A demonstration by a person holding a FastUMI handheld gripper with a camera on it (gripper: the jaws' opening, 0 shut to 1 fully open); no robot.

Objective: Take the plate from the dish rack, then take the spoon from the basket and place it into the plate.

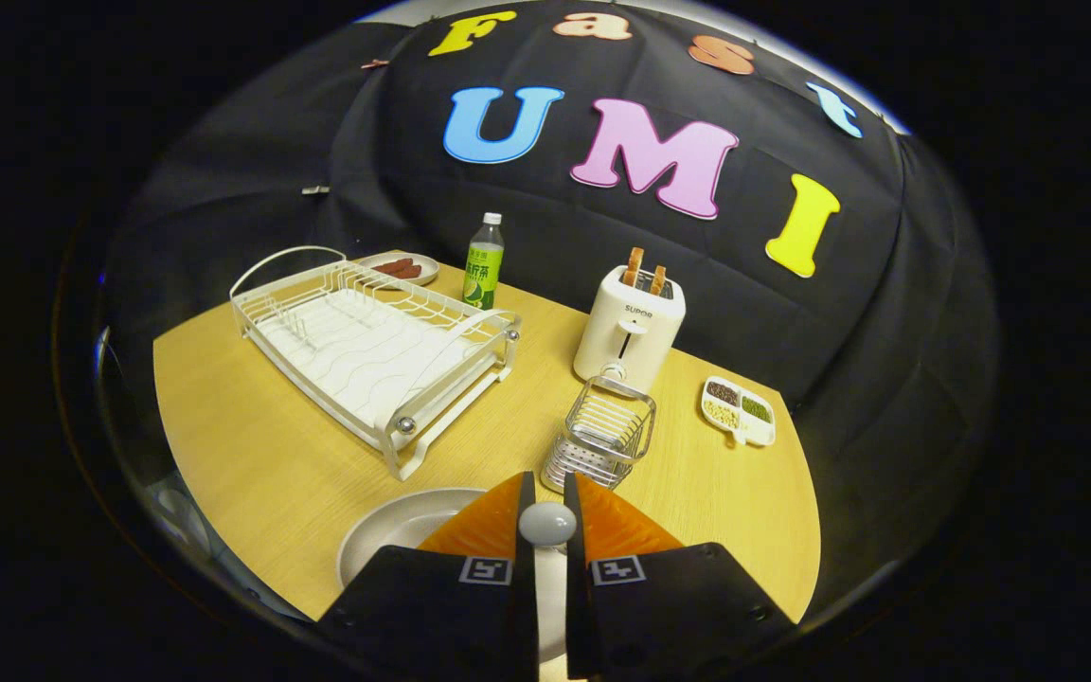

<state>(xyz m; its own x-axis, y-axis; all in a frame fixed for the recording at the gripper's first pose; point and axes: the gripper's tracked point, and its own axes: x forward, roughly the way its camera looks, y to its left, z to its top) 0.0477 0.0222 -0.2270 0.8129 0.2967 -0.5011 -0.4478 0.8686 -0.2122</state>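
Note:
My gripper (pixel 547 497) is shut on the white spoon (pixel 547 523). The spoon's rounded end shows between the two orange fingers (pixel 484 521), and its handle runs down the gap toward me. Directly under the fingers lies the grey-white plate (pixel 403 526) on the wooden table, near the table's front edge; the fingers hide its right part. Just beyond the fingertips stands the small wire basket (pixel 602 431), with nothing visible in it. The white dish rack (pixel 370 341) sits further back to the left and holds no dishes.
A white toaster (pixel 629 327) with two toast slices stands behind the basket. A green bottle (pixel 484 262) and a small plate of food (pixel 403 268) are at the table's back. A divided snack dish (pixel 740 409) lies right of the basket.

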